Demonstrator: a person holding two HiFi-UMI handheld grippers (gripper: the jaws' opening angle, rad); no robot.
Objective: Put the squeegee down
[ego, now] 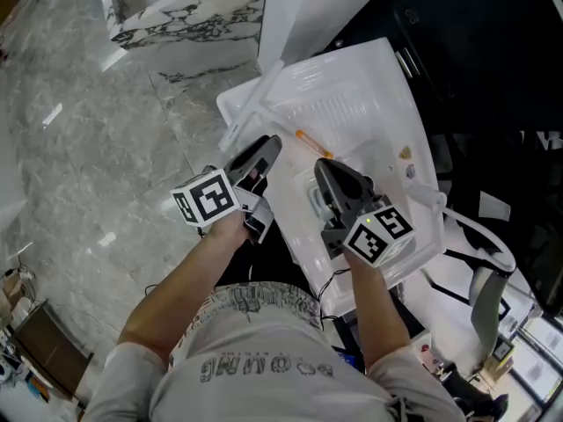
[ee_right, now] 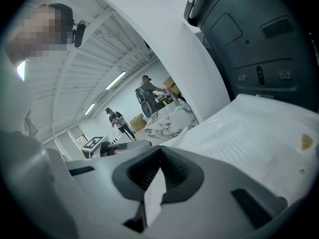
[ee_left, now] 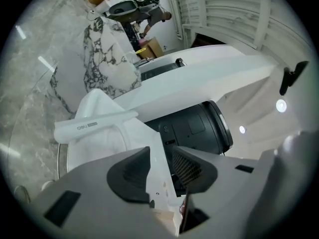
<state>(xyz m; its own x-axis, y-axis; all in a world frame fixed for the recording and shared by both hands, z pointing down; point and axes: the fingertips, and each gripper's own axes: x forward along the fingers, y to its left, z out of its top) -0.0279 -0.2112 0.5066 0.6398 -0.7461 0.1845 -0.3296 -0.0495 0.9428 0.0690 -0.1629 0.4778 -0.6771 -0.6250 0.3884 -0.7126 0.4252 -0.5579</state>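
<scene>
Person: a grey printed shirt [ego: 255, 359] fills the bottom of the head view, with both bare forearms reaching forward, each holding a tool.
Landmark: a large white ribbed plastic tray [ego: 369, 104] lies ahead of the person. A black panel with switches [ee_right: 259, 49] is beyond it, and a grey marble floor [ego: 79, 148] is off its left side.
Left claw [ee_left: 160, 154]: at the tray's left edge. Its dark ribbed pads are pinching a flat white plastic handle.
Squeegee: a white plastic T-shaped squeegee [ee_left: 94, 125] with a long head bar carrying a small printed label. It is held up just past the left claw, beside the tray's left edge, and rests on nothing.
Right claw [ee_right: 160, 152]: over the near part of the tray, pressed almost together on a thin white edge [ee_right: 154, 203]. I cannot tell whether that is the tray's rim or a separate sheet.
On the tray: a thin orange stick [ego: 310, 143] lies near the middle, with brownish specks towards the right rim.
Done so far: no part of the put-down shows. The squeegee is gripped and in the air.
Left to do, as I judge it: pick a resting spot, lower the squeegee onto it, spread the left claw, then draw it clear.
</scene>
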